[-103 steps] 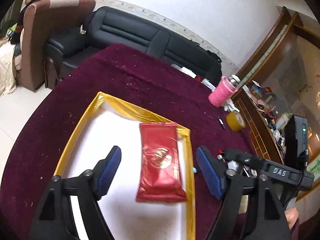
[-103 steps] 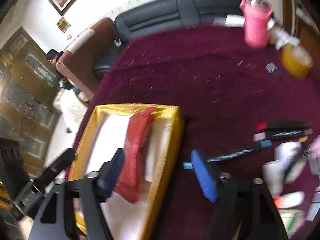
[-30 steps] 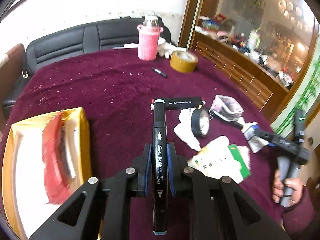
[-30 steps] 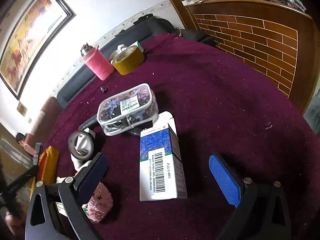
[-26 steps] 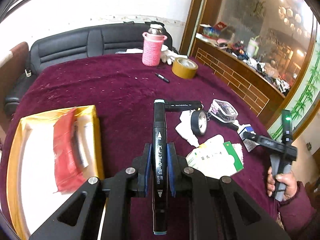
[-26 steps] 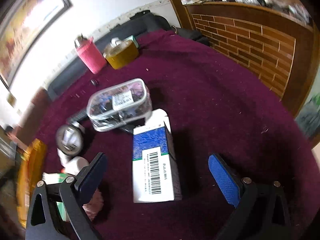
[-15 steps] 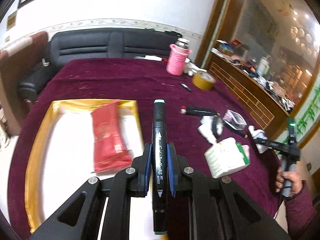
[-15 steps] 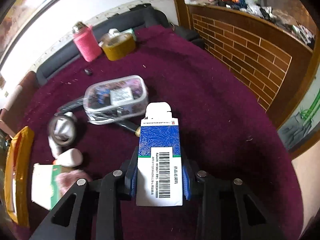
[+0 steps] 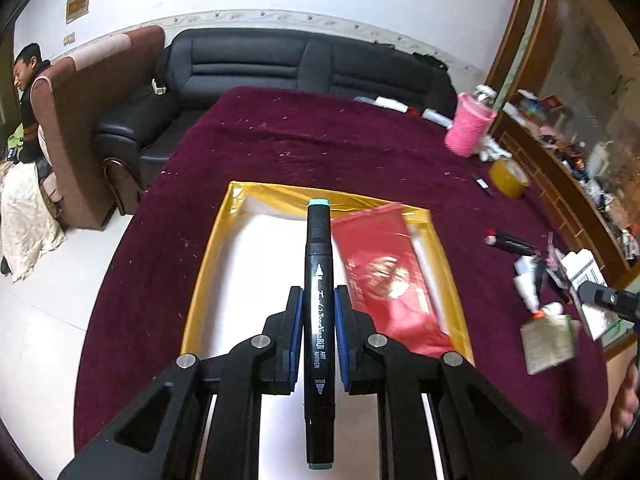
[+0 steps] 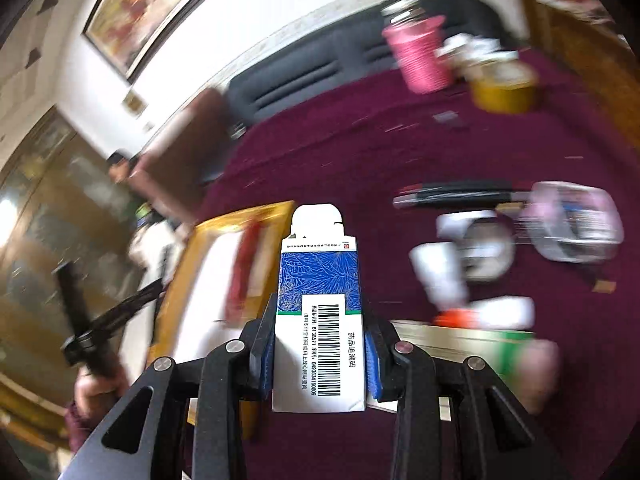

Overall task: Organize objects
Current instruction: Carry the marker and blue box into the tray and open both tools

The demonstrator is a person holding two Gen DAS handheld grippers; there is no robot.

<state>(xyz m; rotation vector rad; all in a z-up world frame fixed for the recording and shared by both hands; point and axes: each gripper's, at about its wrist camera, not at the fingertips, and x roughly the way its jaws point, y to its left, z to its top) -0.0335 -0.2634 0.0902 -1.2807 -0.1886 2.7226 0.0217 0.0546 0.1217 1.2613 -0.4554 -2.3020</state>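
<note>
Right gripper (image 10: 320, 356): jaws have just closed in from wide and now pinch the blue-and-white carton (image 10: 319, 308) by its long sides, barcode face up, top flap open. A second ago that carton lay flat on the cloth among the clutter; now it is lifted off and faces the tray (image 10: 192, 256). View blurred.

Left gripper (image 9: 318, 332): jaws narrow, clamped on the black marker (image 9: 318, 320), as they were a second ago. Marker now hangs over the tray (image 9: 208, 264) interior, where before it was over bare cloth beside the clutter.

Reading: both picks done, both items in transit; release into the tray is probably next.

Materials: tray is shallow, rectangular, glossy gold rim, white floor, near the table's left edge. Red foil packet (image 9: 384, 276) lies against its right wall, crinkled, shiny. Marker is a smooth hard barrel with pale teal end caps. Carton is thin card, light, crushable. Table (image 9: 312, 140) is covered in maroon velvety cloth flecked with lint.
</note>
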